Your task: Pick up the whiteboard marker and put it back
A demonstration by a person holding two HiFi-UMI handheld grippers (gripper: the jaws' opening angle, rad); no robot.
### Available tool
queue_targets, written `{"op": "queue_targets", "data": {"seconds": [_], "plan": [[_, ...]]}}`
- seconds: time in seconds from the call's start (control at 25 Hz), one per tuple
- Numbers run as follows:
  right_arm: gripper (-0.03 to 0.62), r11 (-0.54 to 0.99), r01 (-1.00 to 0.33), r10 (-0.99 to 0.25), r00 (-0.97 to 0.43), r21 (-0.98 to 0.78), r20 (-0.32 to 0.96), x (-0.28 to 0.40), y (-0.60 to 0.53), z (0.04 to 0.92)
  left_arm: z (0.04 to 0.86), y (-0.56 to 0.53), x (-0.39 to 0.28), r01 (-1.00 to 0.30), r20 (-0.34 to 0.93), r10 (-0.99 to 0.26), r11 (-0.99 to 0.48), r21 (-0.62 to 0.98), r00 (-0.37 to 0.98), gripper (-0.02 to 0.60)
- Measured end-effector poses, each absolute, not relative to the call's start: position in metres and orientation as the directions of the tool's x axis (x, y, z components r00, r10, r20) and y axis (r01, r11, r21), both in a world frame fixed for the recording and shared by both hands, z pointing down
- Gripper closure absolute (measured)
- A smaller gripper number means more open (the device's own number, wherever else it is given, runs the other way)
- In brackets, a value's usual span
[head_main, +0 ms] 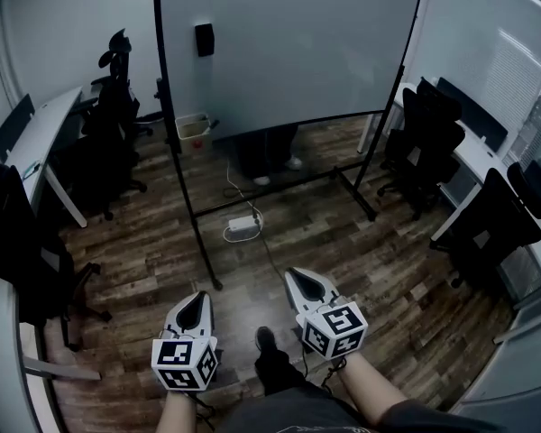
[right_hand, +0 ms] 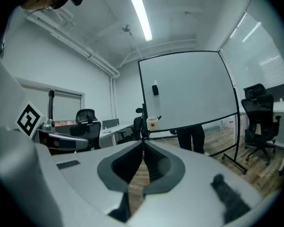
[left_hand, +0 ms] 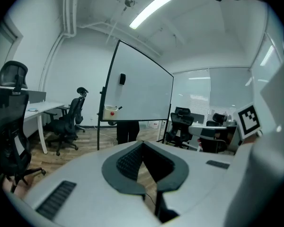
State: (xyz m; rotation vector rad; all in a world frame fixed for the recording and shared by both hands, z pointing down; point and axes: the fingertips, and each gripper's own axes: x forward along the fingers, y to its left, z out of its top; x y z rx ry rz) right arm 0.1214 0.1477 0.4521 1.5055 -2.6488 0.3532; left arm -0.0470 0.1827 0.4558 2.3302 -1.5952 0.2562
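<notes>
both hands are hanging low, well apart from the big white whiteboard on its black rolling frame (head_main: 288,43) — i'm judging the approach is the step in hand. the left gripper (head_main: 198,298) and right gripper (head_main: 293,278) are both sitting with jaws pressed together, nothing between them.

to do it well: be heading for the board's left post, stepping around the white power strip (head_main: 242,225) and its cable, which are lying on the wood floor between here and the frame. be opening one gripper before reaching in, not at the last moment. a person's dark-trousered legs (head_main: 270,156) are standing behind the board, so be keeping clear of them.

container: a small cream open-top box with a red dot (head_main: 192,130) is hanging on the frame at the board's lower left corner. a thin dark whiteboard marker (left_hand: 118,108), as i'm reading it, is poking out of the top at a slant — too small to be sure. anything else inside is staying hidden from here.
</notes>
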Motion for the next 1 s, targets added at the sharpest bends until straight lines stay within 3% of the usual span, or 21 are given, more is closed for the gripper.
{"op": "queue_targets", "data": {"seconds": [1.0], "plan": [[0.568, 0.598, -0.773, -0.749, -0.633, -0.213, 0.194, 0.081, -0.123, 0.462, 0.447, -0.068, -0.067, -0.965, 0.321, -0.912, -0.221, 0.142, 0.256, 0.568]]}}
